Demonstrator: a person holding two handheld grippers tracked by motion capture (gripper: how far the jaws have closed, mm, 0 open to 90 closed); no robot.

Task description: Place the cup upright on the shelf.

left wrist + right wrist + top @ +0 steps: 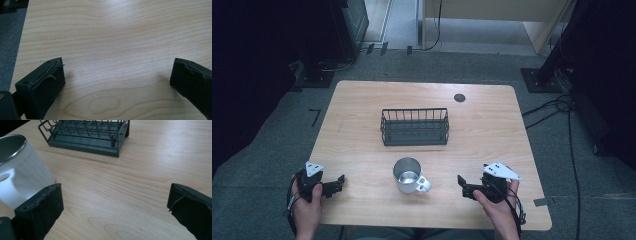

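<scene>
A white metal mug [410, 175] stands upright at the front middle of the wooden table [362, 130], its handle turned toward the right gripper. Behind it sits a dark wire basket [414, 126] with nothing in it. My left gripper [339, 183] rests near the table's front left edge, open over bare wood [117, 72]. My right gripper [462, 186] is at the front right, open, with its jaws pointing left toward the mug [20, 172]. In the right gripper view the basket [87, 135] lies farther off.
A small dark round grommet [459, 97] sits near the table's far right edge. Grey carpet, cables [557, 107] and dark stands surround the table. Bare wood lies left and right of the basket.
</scene>
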